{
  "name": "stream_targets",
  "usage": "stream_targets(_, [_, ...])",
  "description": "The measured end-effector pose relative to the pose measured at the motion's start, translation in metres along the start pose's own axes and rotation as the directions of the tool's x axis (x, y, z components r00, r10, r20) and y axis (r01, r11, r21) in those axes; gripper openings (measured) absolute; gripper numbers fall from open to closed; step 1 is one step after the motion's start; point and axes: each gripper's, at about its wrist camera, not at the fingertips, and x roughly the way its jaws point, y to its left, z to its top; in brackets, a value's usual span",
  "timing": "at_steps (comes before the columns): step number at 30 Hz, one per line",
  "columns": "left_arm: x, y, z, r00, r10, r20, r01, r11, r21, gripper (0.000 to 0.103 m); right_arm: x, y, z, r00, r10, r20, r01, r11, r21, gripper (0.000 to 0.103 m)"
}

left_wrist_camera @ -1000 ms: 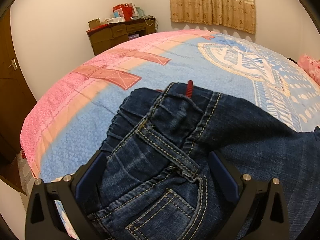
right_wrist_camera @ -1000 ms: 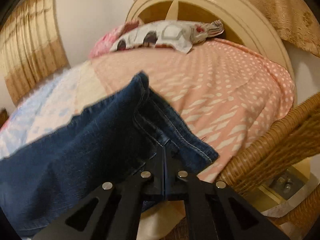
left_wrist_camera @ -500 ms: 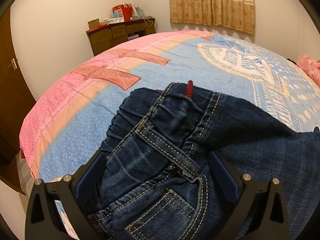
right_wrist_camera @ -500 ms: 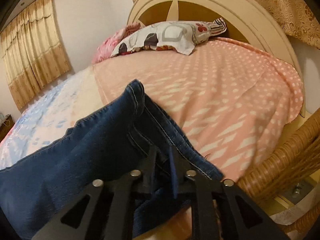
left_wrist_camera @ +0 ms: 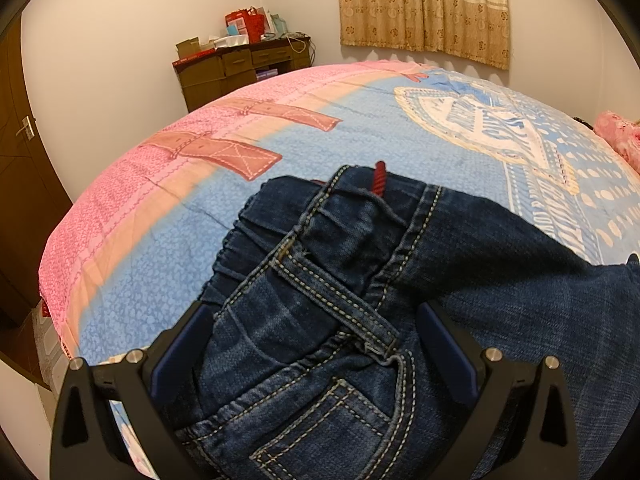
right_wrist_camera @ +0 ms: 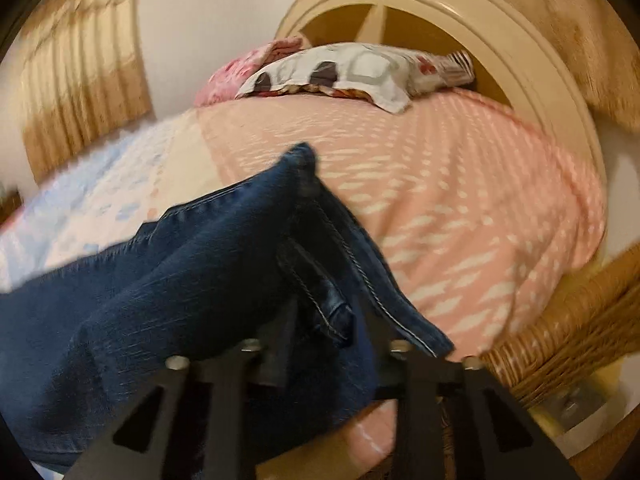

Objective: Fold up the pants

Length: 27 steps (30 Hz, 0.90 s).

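Dark blue jeans [left_wrist_camera: 500, 300] lie on the bed's patterned cover [left_wrist_camera: 160, 240], waistband toward the pink edge, with a red drawstring tip at the top. My left gripper [left_wrist_camera: 316, 340] stands open wide and straddles the waistband and belt loop; its blue pads do not press the denim. In the right wrist view a jeans leg [right_wrist_camera: 180, 272] runs from the lower left to its hem near the pink sheet [right_wrist_camera: 460, 200]. My right gripper [right_wrist_camera: 326, 332] has its jaws apart and closing, with a fold of the hem between them, not visibly pinched. This view is blurred.
A brown wooden desk [left_wrist_camera: 240, 68] with boxes stands by the far wall, curtains [left_wrist_camera: 424, 8] beside it, a door [left_wrist_camera: 20, 160] at left. A pillow [right_wrist_camera: 352, 68] lies under the round headboard [right_wrist_camera: 500, 28]. A wicker chair [right_wrist_camera: 560, 332] stands close at the bed's right edge.
The right gripper was shut on the hem a second ago; its jaws have since parted and it has shifted and rolled a little. The left gripper and the waistband have not moved.
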Motion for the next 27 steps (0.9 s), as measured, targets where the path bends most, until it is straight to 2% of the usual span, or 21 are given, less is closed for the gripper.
stream_targets(2, [0.000, 0.000, 0.000, 1.000, -0.002, 0.000, 0.002, 1.000, 0.000, 0.103, -0.005, 0.006, 0.000, 1.000, -0.007, -0.008, 0.007, 1.000, -0.016, 0.010])
stream_targets(4, [0.000, 0.000, 0.000, 1.000, -0.007, -0.001, 0.007, 1.000, 0.000, 0.103, -0.016, -0.007, -0.002, 0.999, 0.020, 0.030, -0.023, 0.996, 0.083, 0.007])
stream_targets(7, [0.001, 0.001, 0.000, 1.000, -0.014, -0.003, 0.014, 1.000, -0.003, 0.103, -0.032, -0.025, -0.010, 0.996, -0.004, 0.092, -0.011, 0.987, 0.163, 0.007])
stream_targets(8, [0.001, 0.001, 0.000, 1.000, -0.014, -0.002, 0.014, 1.000, -0.003, 0.103, -0.035, -0.034, -0.015, 0.995, -0.025, 0.095, 0.006, 0.981, 0.191, 0.007])
stream_targets(11, [0.001, 0.001, 0.001, 1.000, -0.010, 0.000, 0.010, 1.000, -0.003, 0.103, -0.026, -0.043, -0.029, 0.998, 0.006, 0.057, -0.019, 0.975, 0.221, 0.008])
stream_targets(14, [0.001, 0.002, 0.000, 1.000, -0.013, -0.003, 0.013, 1.000, -0.003, 0.103, -0.022, -0.039, -0.031, 0.996, 0.008, 0.083, -0.024, 0.981, 0.192, 0.017])
stream_targets(15, [0.001, 0.001, 0.000, 1.000, -0.013, -0.003, 0.013, 1.000, -0.004, 0.103, -0.021, -0.044, -0.031, 0.996, 0.025, 0.088, -0.043, 0.975, 0.218, 0.021])
stream_targets(17, [0.001, 0.001, 0.000, 1.000, -0.011, -0.003, 0.011, 1.000, -0.003, 0.103, -0.023, -0.058, -0.027, 0.992, 0.073, 0.102, -0.101, 0.947, 0.305, 0.021])
stream_targets(20, [0.001, 0.001, 0.000, 1.000, -0.012, -0.002, 0.012, 1.000, -0.003, 0.103, -0.037, -0.064, -0.020, 0.984, 0.021, 0.178, -0.079, 0.943, 0.322, 0.040])
stream_targets(21, [0.001, 0.001, 0.000, 1.000, -0.013, -0.002, 0.013, 1.000, -0.004, 0.103, -0.042, -0.066, -0.016, 0.978, 0.022, 0.208, -0.086, 0.948, 0.306, 0.050])
stream_targets(22, [0.001, 0.001, 0.000, 1.000, -0.013, -0.002, 0.013, 1.000, -0.004, 0.103, -0.043, -0.068, -0.011, 0.976, 0.034, 0.217, -0.098, 0.952, 0.291, 0.056])
stream_targets(27, [0.001, 0.001, 0.000, 1.000, -0.008, -0.002, 0.008, 1.000, -0.002, 0.103, -0.027, -0.066, 0.013, 0.973, 0.157, 0.167, -0.188, 0.963, 0.191, 0.057])
